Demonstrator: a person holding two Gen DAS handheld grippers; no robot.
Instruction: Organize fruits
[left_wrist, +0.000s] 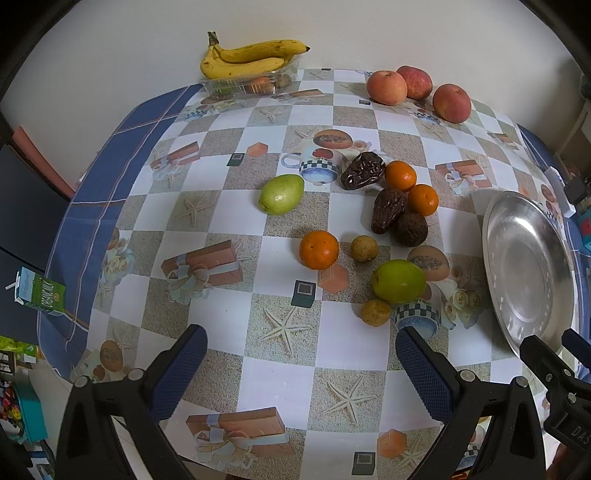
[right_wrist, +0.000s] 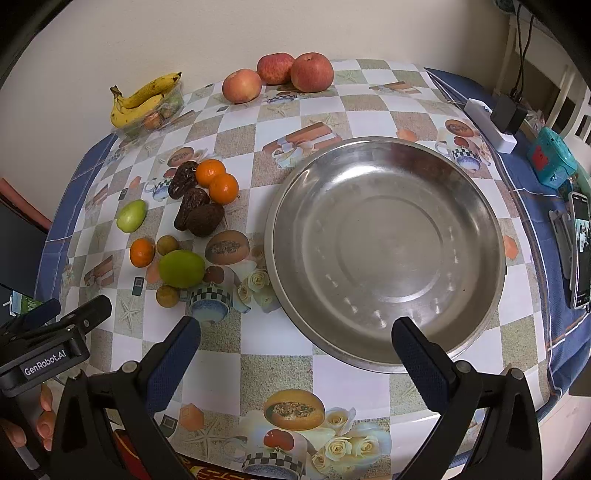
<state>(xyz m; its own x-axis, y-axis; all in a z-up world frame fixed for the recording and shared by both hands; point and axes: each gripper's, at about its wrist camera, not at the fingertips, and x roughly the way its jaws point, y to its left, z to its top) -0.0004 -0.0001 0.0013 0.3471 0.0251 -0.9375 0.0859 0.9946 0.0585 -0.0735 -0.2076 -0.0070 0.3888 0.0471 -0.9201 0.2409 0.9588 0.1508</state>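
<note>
Steel plate (right_wrist: 388, 240) sits empty just ahead of the spread, empty right gripper (right_wrist: 295, 339), loose fruit beyond the equally spread left gripper (left_wrist: 301, 350) — round mandarins (left_wrist: 318, 250) may roll if nudged.

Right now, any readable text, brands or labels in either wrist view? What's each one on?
"GenRobot.AI": white lettering on the black body of the left gripper, seen in the right wrist view.
"ORGANIC MILK": on the green carton off the table's left edge; small, so read with some doubt.
"DAS": cut-off lettering on the right gripper.
Phone screen: too small to read.
</note>
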